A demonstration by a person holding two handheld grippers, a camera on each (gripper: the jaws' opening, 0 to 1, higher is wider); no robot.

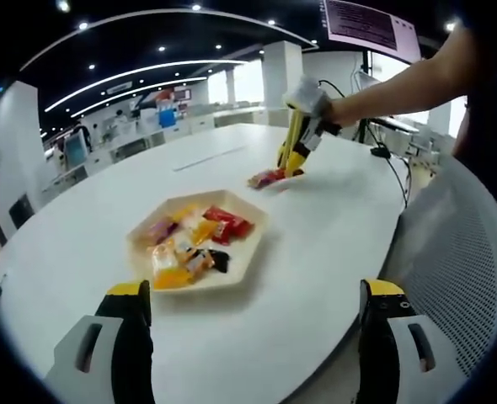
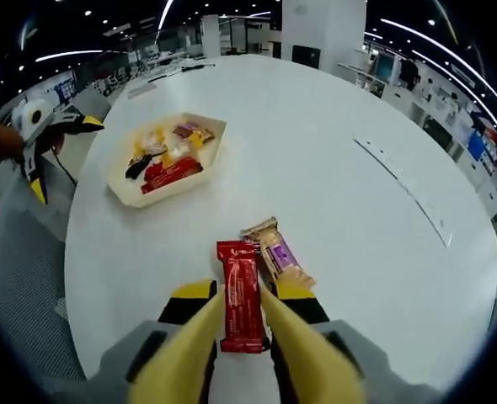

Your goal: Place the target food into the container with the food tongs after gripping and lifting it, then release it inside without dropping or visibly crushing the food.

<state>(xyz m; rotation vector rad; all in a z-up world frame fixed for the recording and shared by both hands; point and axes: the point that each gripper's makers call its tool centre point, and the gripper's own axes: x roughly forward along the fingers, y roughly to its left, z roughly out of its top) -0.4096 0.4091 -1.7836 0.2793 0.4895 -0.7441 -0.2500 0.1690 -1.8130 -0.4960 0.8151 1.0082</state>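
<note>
A red bar packet (image 2: pixel 236 269) lies lengthwise on the white table between the yellow jaws of my right gripper (image 2: pixel 242 292), which press against both its long sides. A beige and purple bar packet (image 2: pixel 275 252) lies touching it on the right. In the left gripper view the same right gripper (image 1: pixel 294 151), held by a gloved hand, stands over the red packet (image 1: pixel 265 178) at the table's far side. The pale tray (image 1: pixel 242 271) holds several wrapped snacks. My left gripper (image 1: pixel 257 307) hovers wide open near the table's edge, short of the tray, with nothing between its jaws.
The round white table (image 2: pixel 375 244) has bare surface between the tray (image 2: pixel 124 192) and the two bars. A mesh chair (image 1: pixel 459 252) stands at the table's edge. The left gripper (image 2: pixel 42 139) shows beyond the tray. Desks and monitors fill the room behind.
</note>
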